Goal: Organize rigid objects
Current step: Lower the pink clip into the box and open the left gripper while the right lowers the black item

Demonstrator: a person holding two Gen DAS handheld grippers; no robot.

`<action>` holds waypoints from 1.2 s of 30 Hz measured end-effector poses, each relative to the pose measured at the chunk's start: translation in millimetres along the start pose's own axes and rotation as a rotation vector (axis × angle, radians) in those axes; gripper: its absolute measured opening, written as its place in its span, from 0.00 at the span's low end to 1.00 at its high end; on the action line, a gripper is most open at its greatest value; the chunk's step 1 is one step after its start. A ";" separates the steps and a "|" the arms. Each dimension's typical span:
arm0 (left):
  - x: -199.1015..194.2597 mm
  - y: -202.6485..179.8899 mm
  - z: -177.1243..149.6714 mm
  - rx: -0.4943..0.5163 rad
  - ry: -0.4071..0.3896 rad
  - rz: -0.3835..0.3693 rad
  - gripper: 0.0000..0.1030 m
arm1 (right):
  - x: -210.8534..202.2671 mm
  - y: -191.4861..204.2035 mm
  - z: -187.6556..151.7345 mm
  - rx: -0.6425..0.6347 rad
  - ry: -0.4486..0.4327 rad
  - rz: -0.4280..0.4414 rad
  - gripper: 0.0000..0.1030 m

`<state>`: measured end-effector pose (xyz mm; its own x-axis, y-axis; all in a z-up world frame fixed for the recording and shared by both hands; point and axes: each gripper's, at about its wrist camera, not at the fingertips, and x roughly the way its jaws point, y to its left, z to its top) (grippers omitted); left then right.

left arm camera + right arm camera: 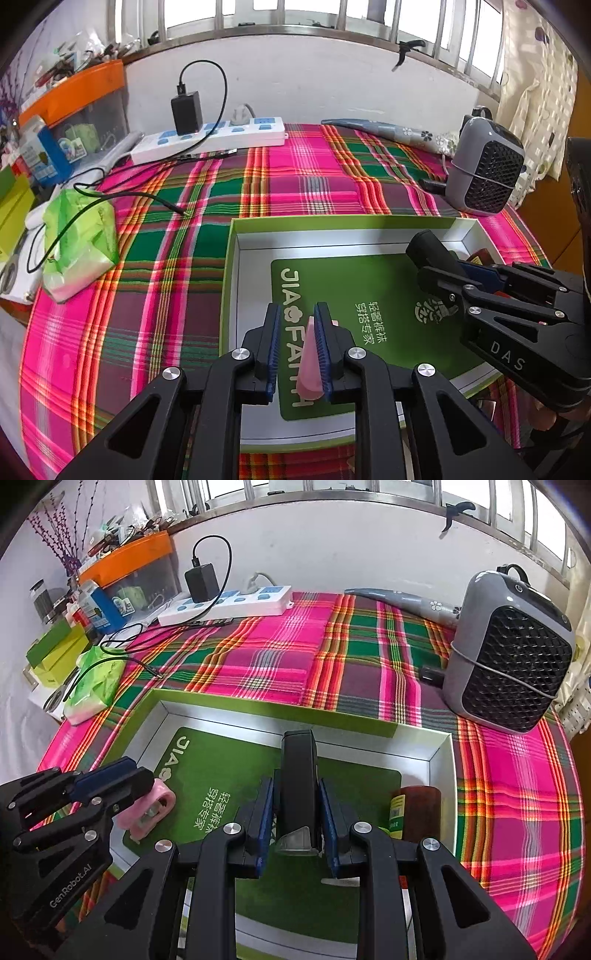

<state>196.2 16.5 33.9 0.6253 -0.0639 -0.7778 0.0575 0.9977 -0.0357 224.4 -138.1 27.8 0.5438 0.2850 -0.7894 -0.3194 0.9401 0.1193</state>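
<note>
Two claws hang over the green box (231,258) that sits on the plaid cloth (288,177) of the worktop. The left claw (299,350) is clamped on a pink thing (309,363), which looks like a small tape holder with a clear hole in it. It is held just above the green card (369,295) on the box floor, on the left side of the box. The right claw (295,819) is clamped on a long black thing (297,775) that sticks out forward, over the middle of the box. I cannot tell what the black thing is. A brown bottle (421,808) lies inside the box by its right wall. Behind the box on the right stands a gray heater (513,657). Behind the box on the left lies a white power strip (210,140) with a black charger (186,110) plugged in. Left of the box sits a green tissue pack (79,240).
</note>
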 end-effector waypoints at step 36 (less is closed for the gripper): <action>-23.8 -5.9 -9.5 0.010 -0.033 0.018 0.27 | -21.1 3.2 -9.9 0.013 -0.048 0.019 0.41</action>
<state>173.6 12.3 46.6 0.6519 -0.0466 -0.7569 0.0537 0.9984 -0.0153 204.2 -142.9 38.9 0.5744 0.3108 -0.7573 -0.3202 0.9367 0.1416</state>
